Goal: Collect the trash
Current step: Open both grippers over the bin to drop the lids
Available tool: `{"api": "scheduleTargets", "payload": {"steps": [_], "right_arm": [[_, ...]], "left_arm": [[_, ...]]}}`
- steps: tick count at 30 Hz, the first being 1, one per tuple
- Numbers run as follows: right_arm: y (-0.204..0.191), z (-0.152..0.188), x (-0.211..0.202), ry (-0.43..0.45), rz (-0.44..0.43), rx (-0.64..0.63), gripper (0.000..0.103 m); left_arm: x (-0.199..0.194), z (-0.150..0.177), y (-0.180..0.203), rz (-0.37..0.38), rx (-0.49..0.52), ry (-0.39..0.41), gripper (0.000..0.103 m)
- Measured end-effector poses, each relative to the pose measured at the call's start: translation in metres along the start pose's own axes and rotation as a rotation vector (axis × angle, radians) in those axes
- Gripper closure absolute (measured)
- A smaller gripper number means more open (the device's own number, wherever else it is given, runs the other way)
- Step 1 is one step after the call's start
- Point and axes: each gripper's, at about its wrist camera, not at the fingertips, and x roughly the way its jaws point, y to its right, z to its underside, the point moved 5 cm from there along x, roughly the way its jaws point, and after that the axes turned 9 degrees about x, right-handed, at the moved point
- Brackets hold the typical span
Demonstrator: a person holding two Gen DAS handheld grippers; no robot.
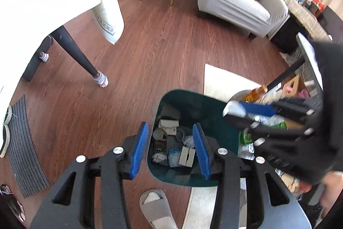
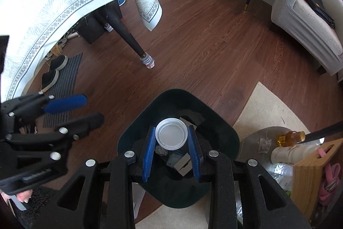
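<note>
A dark green trash bin [image 1: 223, 134] [image 2: 216, 132] stands on the floor under both grippers. It holds small cardboard boxes [image 1: 187, 157], crumpled wrappers [image 1: 159, 157] and other bits. My right gripper [image 2: 171, 144] is shut on a round white plastic lid [image 2: 171, 134], held flat between the blue pads over the bin's mouth. In the left wrist view that right gripper [image 1: 238, 113] reaches in from the right with the lid [image 1: 232, 107] at its tips. My left gripper [image 1: 171, 143] [image 2: 94, 107] hangs open over the bin's left side, nothing between its pads.
A low round side table [image 2: 253, 143] right of the bin carries an amber bottle [image 2: 291, 136], a white bottle [image 2: 289, 153] and a wooden box [image 2: 310, 166]. A cream rug [image 2: 270, 108], a slipper [image 1: 154, 203], a table leg [image 2: 126, 35], a tablecloth [image 2: 53, 3], a door mat [image 1: 23, 143] and a sofa [image 1: 235, 3] surround it.
</note>
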Motion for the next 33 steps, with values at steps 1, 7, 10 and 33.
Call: {"api": "scheduleTargets", "payload": {"steps": [1,7,10,33], "right_arm": [[-0.001,0.003,0.005,-0.015,0.004,-0.006,0.073],[0.002,0.021,0.037,-0.103,0.037,-0.026,0.073],[0.006,0.031,0.051,-0.155,0.052,-0.028,0.073],[0.018,0.066,0.058,-0.196,0.093,-0.118,0.057]], "left_arm": [[-0.005,-0.003,0.0,-0.002,-0.007,0.018,0.062],[-0.028,-0.016,0.004,-0.001,-0.009,0.098,0.072],[-0.037,-0.021,0.005,0.0,-0.008,0.128,0.076],[-0.087,-0.049,0.04,-0.005,0.026,0.286,0.078]]}}
